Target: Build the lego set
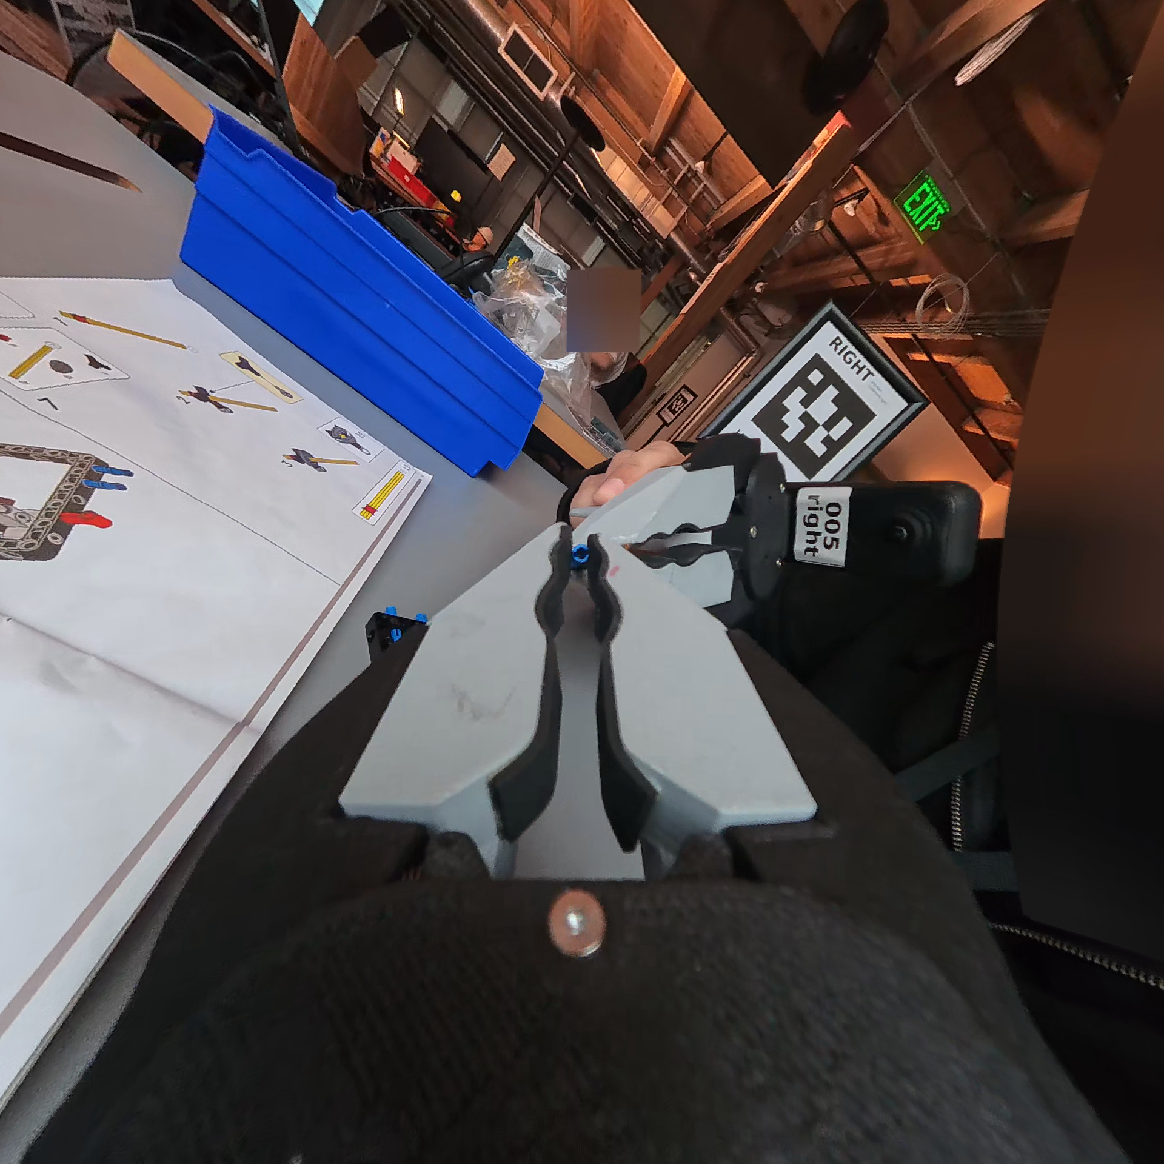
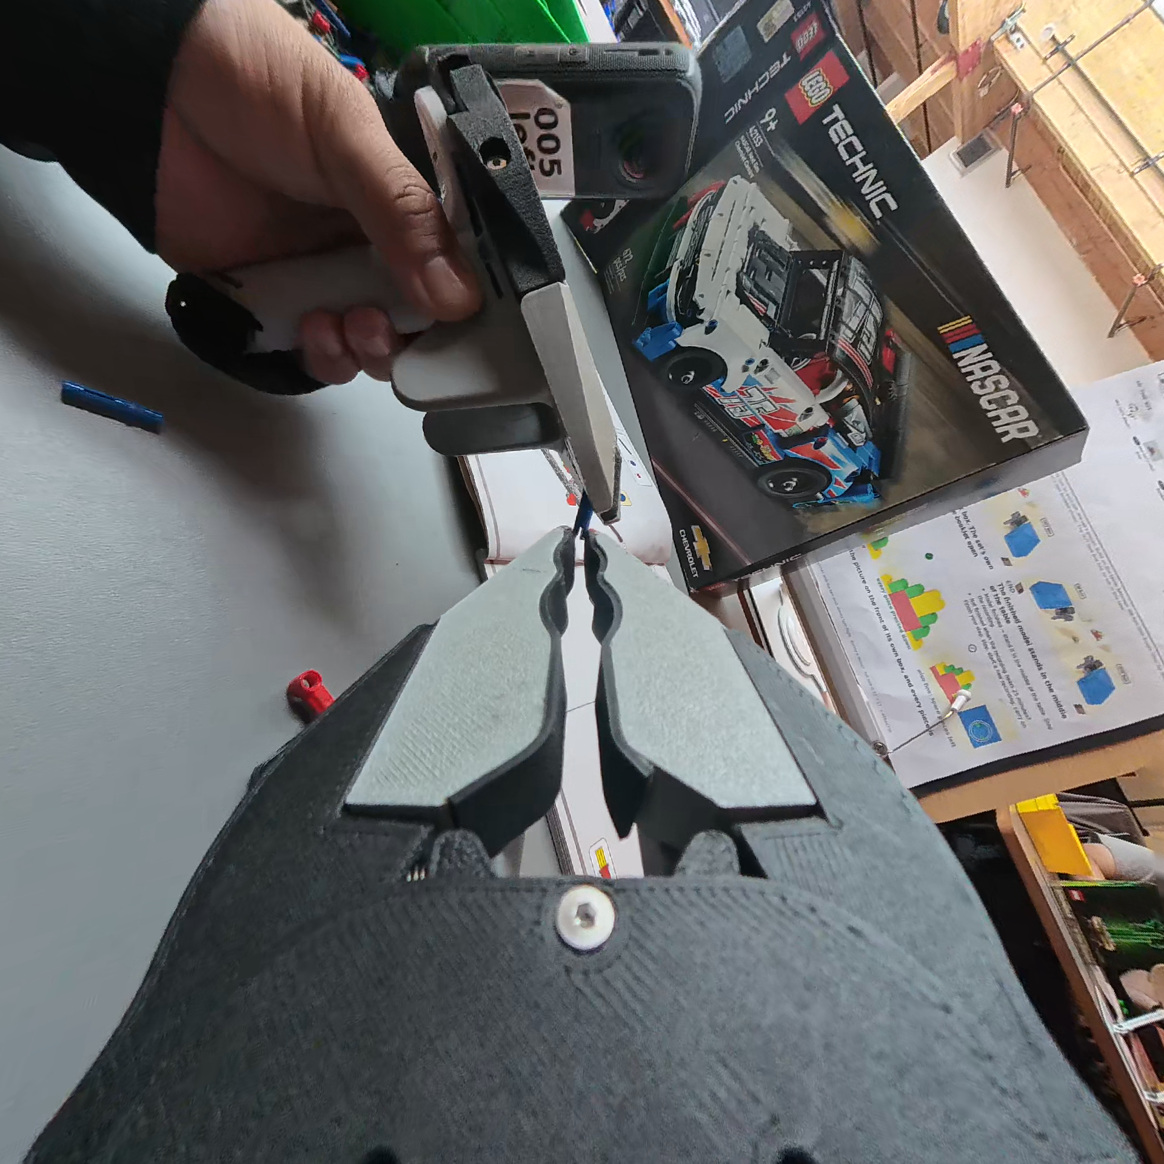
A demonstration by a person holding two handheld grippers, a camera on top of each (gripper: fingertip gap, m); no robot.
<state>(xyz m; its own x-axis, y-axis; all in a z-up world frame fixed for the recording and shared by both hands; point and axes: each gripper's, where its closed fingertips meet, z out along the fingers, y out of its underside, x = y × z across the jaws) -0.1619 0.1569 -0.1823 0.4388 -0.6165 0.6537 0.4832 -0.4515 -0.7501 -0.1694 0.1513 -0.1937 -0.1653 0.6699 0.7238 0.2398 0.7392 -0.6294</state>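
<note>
The left tool pinches a small blue pin above the grey table, tip to tip with the right tool, also closed on it. A blue bin stands far left; set box nearby.

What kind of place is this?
Probably a workshop or lab in a warehouse-like building: exposed wooden ceiling beams, a blue parts bin on a grey table, and a lit exit sign.
</note>
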